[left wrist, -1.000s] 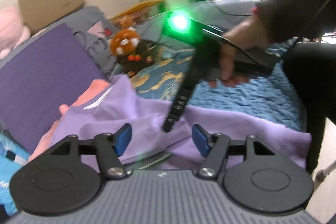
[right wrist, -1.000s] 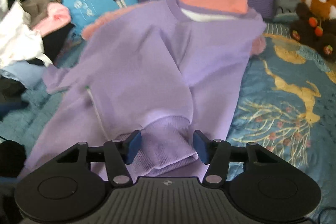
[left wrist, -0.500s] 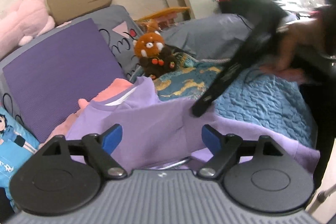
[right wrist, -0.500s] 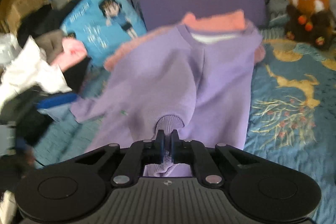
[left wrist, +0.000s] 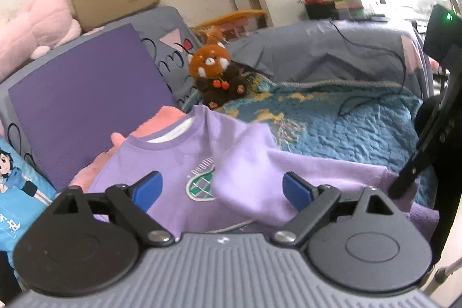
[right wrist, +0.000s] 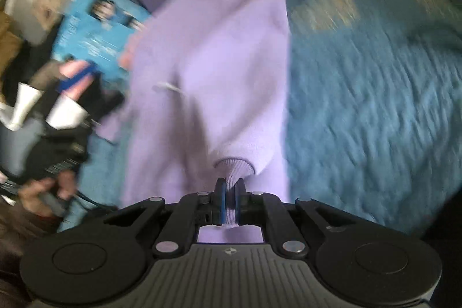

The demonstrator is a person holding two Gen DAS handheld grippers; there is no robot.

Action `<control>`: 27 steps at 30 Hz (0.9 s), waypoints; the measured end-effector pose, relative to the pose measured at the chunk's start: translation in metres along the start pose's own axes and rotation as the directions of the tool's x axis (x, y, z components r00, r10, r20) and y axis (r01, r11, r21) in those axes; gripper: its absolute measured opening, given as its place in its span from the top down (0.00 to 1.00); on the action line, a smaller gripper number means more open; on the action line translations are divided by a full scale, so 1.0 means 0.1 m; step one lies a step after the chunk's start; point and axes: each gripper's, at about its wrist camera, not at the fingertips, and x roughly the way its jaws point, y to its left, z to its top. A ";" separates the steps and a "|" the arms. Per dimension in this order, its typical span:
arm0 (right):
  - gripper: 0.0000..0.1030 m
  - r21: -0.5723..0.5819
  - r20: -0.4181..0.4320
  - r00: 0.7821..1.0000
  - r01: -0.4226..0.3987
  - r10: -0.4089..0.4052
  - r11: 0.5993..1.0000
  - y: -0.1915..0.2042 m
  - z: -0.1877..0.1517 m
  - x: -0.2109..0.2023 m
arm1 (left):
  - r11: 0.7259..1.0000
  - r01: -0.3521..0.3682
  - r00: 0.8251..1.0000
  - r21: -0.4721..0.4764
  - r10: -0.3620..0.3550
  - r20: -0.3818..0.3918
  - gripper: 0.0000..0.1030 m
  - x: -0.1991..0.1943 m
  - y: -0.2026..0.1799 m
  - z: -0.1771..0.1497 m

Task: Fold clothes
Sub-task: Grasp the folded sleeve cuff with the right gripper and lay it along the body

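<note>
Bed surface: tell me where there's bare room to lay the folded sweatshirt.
Free: the blue quilt between the purple sweatshirt and the grey blanket, though a black cable trails across its far part. Crowded: the head end with the plush toy, purple cushion and blue printed pillow.

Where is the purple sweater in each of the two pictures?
Left wrist view: the purple sweater lies low in the middle, ahead of the left gripper, whose jaws are opening and grip nothing.
Right wrist view: the sweater runs up the middle; the right gripper is shut on its ribbed cuff.
Shared landmark: the blue bedspread, to the sweater's right in both.
</note>
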 end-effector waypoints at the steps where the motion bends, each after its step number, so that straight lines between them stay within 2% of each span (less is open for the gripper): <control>1: 0.94 0.015 -0.012 1.000 0.009 -0.008 1.000 -0.05 -0.02 0.04 | 1.000 0.006 1.000 0.016 -0.006 -0.008 0.11 0.03 -0.05 0.01; 4: 0.94 0.031 -0.012 1.000 0.005 -0.004 1.000 -0.08 -0.01 0.05 | 0.998 0.028 1.000 0.055 -0.027 -0.015 0.11 0.09 -0.18 0.03; 7: 0.95 0.019 0.018 0.999 -0.031 0.031 0.999 0.00 0.03 -0.05 | 0.998 0.036 0.999 0.045 -0.036 -0.014 0.11 0.12 -0.21 0.05; 11: 0.95 -0.013 0.069 0.986 -0.154 0.154 0.988 0.18 0.08 -0.23 | 0.999 0.031 0.999 -0.027 -0.031 -0.015 0.10 0.13 -0.10 0.09; 13: 0.95 -0.087 0.031 0.993 -0.109 0.113 0.990 0.28 0.05 -0.23 | 0.997 0.037 0.999 -0.063 -0.038 -0.022 0.08 0.14 -0.02 0.09; 15: 0.95 -0.147 -0.019 1.000 0.007 -0.010 0.989 0.27 -0.03 -0.11 | 0.998 0.045 0.998 -0.050 -0.047 -0.033 0.07 0.15 -0.02 0.07; 17: 0.93 -0.180 -0.064 0.992 0.093 -0.106 0.979 0.20 -0.09 0.03 | 0.998 0.061 0.997 -0.015 -0.061 -0.046 0.08 0.19 -0.09 0.06; 20: 0.83 -0.179 -0.081 0.993 0.075 -0.091 0.981 0.17 -0.07 0.00 | 0.994 0.106 0.993 0.020 -0.105 -0.053 0.07 0.22 -0.22 0.06; 22: 0.61 -0.198 -0.038 0.995 0.083 -0.092 0.977 0.20 0.03 -0.14 | 0.990 0.133 0.990 0.044 -0.130 -0.051 0.07 0.23 -0.32 0.06; 25: 0.50 -0.218 0.109 0.986 0.145 -0.124 0.965 0.17 0.31 -0.35 | 0.981 0.187 0.981 0.050 -0.184 -0.056 0.07 0.27 -0.44 0.07; 27: 0.50 -0.236 0.184 0.972 0.188 -0.146 0.953 0.14 0.56 -0.40 | 0.970 0.236 0.971 0.052 -0.233 -0.060 0.06 0.31 -0.53 0.09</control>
